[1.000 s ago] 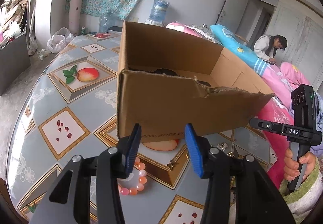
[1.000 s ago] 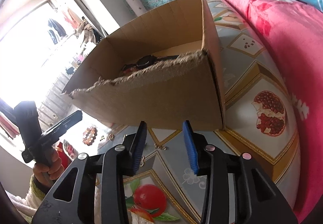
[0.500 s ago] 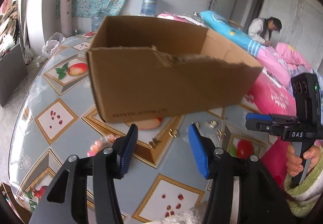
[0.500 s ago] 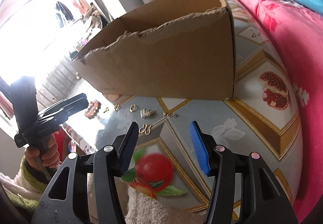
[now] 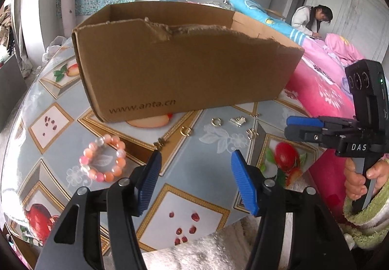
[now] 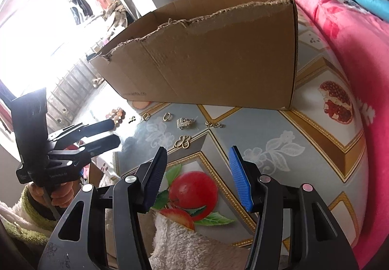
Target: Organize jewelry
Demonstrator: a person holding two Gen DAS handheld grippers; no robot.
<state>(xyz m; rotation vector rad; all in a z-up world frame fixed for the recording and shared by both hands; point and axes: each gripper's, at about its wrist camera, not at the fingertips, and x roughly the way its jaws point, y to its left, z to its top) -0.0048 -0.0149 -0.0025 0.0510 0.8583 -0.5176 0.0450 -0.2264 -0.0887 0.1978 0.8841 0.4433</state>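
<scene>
Jewelry: a pink-orange bead bracelet (image 5: 103, 159) and small metal pieces; both grippers open, empty, left (image 5: 195, 181) widening.

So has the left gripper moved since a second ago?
Yes. The left gripper has pulled back from the cardboard box; the bead bracelet is now fully visible ahead of its empty, opening jaws.

Brown cardboard box (image 5: 184, 70) w/ dark print, pink-orange bead bracelet (image 5: 103, 159), gold & silver trinkets (image 5: 237, 121), grey-blue tablecloth (image 5: 209, 187) w/ gold-framed fruit pics, pink bedding (image 6: 352, 56), blue gripper pads (image 5: 243, 180).
</scene>
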